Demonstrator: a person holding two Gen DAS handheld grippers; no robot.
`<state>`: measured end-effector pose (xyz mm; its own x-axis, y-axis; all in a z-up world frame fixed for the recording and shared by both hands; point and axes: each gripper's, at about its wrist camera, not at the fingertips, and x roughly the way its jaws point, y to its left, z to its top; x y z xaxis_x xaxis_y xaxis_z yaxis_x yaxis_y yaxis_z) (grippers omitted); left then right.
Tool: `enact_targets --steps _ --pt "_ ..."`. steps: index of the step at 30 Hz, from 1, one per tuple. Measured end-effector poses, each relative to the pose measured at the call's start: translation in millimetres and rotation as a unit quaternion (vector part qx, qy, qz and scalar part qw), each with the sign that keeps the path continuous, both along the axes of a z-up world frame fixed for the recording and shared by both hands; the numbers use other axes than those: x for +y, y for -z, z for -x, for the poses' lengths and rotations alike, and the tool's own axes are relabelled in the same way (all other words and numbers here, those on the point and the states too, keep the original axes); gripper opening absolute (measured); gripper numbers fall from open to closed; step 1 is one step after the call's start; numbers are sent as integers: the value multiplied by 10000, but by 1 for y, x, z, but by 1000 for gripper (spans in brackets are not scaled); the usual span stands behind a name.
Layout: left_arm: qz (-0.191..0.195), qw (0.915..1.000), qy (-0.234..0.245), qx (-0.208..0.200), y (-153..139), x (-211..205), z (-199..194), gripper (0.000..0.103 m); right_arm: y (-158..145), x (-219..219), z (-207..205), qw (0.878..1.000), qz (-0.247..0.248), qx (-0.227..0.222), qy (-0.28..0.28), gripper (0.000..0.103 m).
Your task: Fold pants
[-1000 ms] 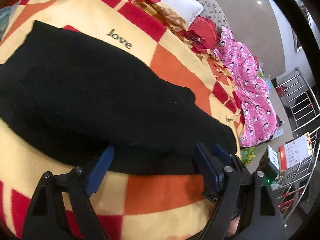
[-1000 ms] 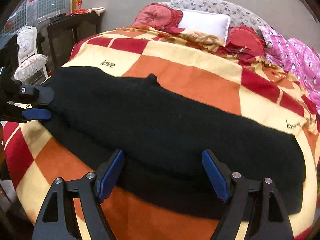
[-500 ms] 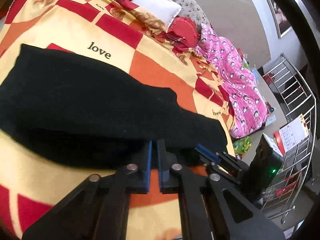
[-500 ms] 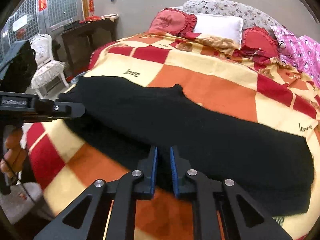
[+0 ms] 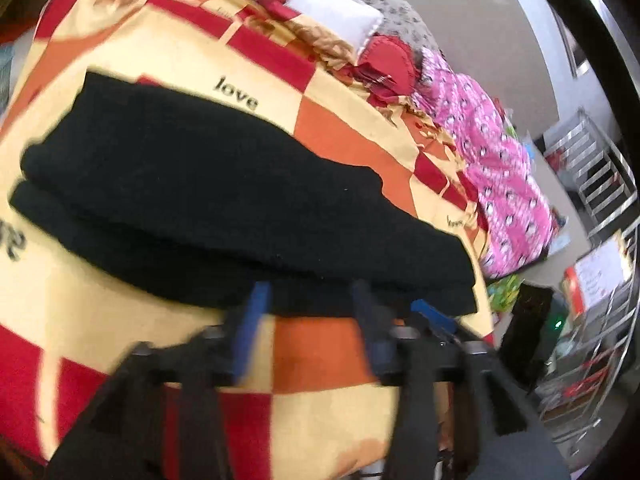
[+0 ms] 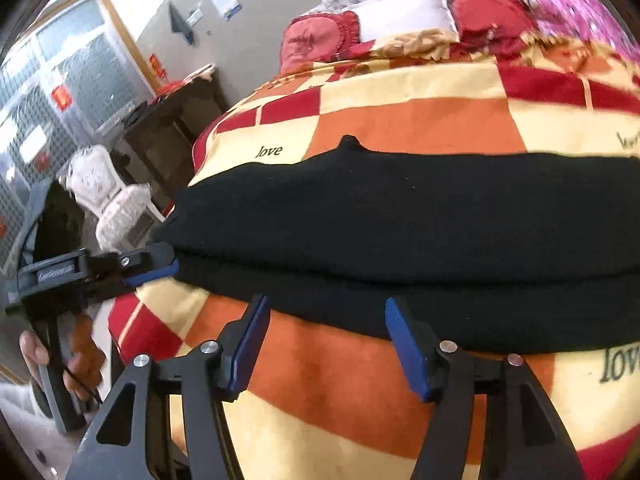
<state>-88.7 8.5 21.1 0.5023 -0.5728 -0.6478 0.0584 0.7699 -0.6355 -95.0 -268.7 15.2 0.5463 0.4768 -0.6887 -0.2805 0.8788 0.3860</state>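
Black pants [image 5: 240, 200], folded lengthwise into a long band, lie across the checkered blanket [image 5: 120, 300] on the bed. My left gripper [image 5: 311, 298] is blurred, its jaws opening, its tips at the band's near edge with no cloth pinched. The right gripper's blue pad [image 5: 432, 316] shows just to its right. In the right wrist view the pants [image 6: 400, 220] span the blanket [image 6: 400, 120]. The right gripper [image 6: 328, 306] has jaws opening at the near hem, with nothing gripped. The left gripper [image 6: 160, 264], in a person's hand [image 6: 32, 352], is at the pants' left end.
Red and white pillows [image 6: 400, 16] lie at the head of the bed, a pink quilt [image 5: 500, 168] along its far side. A metal rack [image 5: 592, 184] stands right of the bed. A white chair [image 6: 108, 196] and a dark table [image 6: 172, 120] stand off its left edge.
Both grippers, wide open a second ago, snapped shut half a second ago and now stand apart again. The right wrist view has rolled and tilted. The pants lie as before.
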Motion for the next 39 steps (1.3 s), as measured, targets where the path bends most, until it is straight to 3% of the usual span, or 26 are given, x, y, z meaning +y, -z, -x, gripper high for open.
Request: enact_targets --steps 8,13,15,17,18,27,31,33,34,35,36,37,39 --pt "412 9981 -281 368 15 -1 -17 69 10 -15 -15 9938 -1064 136 306 79" --pt "585 9966 -326 470 15 -3 -30 68 13 -18 -21 9871 -1500 272 493 81" --pt "633 9969 -217 412 11 -5 -33 58 13 -20 -17 9835 -1692 389 500 81" --pt "537 9981 -112 284 5 -9 -34 22 15 -20 -14 9791 -1930 489 415 82" --pt "503 9985 -93 214 2 -10 -34 18 15 -19 -12 9787 -1956 489 391 82" --pt "806 9967 -117 30 -9 -4 -37 10 17 -11 -30 9724 -2245 378 505 86" --pt "833 9964 -100 -75 -15 -4 -36 10 20 -19 -38 9619 -2643 276 639 84" --pt "858 9962 -113 -91 -15 -3 -36 10 23 -23 -43 9565 -2824 231 690 75" --pt "867 9961 -122 -90 -15 -3 -36 9 26 -26 -46 9539 -2896 244 750 55" --pt "862 9962 -121 -94 -14 -3 -35 9 30 -30 -48 9509 -2971 279 816 27" --pt "854 9962 -119 -88 -15 -3 -35 9 37 -35 -51 9466 -3088 332 867 16" --pt "843 9964 -111 -66 -14 -3 -34 9 44 -37 -51 9423 -3189 399 934 9" --pt "807 9967 -52 -29 -12 -3 -30 9 46 -43 -47 9332 -3448 369 948 9"
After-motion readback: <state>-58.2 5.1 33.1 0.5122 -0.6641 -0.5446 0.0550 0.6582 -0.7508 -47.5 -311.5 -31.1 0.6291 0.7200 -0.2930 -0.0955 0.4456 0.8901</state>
